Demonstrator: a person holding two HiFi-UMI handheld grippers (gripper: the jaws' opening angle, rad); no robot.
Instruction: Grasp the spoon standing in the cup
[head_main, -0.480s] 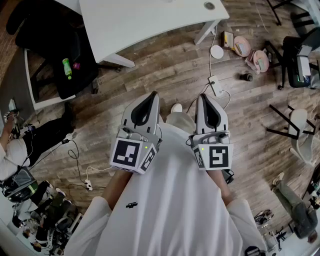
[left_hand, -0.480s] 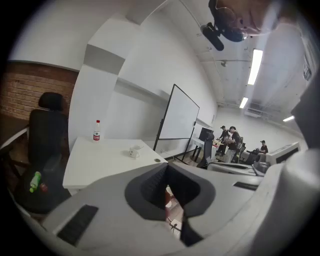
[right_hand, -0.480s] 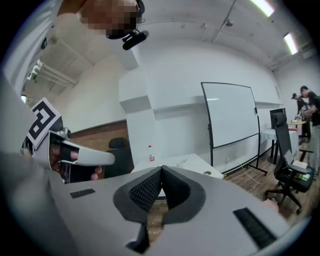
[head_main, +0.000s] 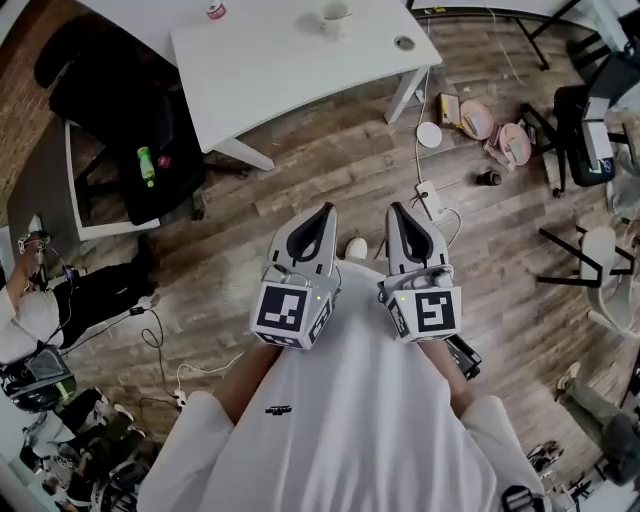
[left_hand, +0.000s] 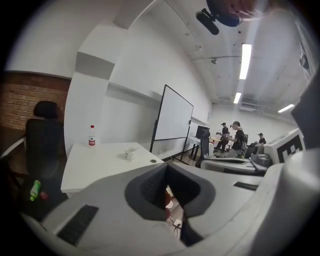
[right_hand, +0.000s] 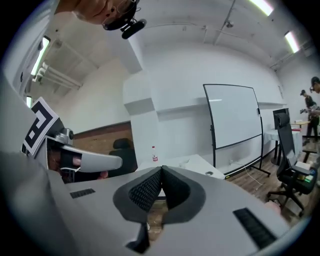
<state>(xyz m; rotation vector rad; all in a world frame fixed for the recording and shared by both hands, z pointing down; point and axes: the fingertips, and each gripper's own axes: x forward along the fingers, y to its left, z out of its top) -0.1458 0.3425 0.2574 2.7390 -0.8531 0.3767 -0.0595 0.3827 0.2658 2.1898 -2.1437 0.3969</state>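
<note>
Head view: the cup (head_main: 333, 17) stands on the white surface (head_main: 270, 70). The left claw (head_main: 322, 212) and right claw (head_main: 397, 210) are well apart from the cup.

Left gripper view: the left claw is clenched on nothing, and the spoon (left_hand: 133, 149) leans in the cup.

Right gripper view: the right claw is clenched and empty, far from the cup.

White tabletop (head_main: 290, 70) carrying red-labelled water bottle (left_hand: 92, 136) near far edge. Beside tabletop, black chair (head_main: 125, 115) with green bottle (head_main: 147, 166) lying on seat. Behind, upright whiteboard (left_hand: 172, 120).
</note>
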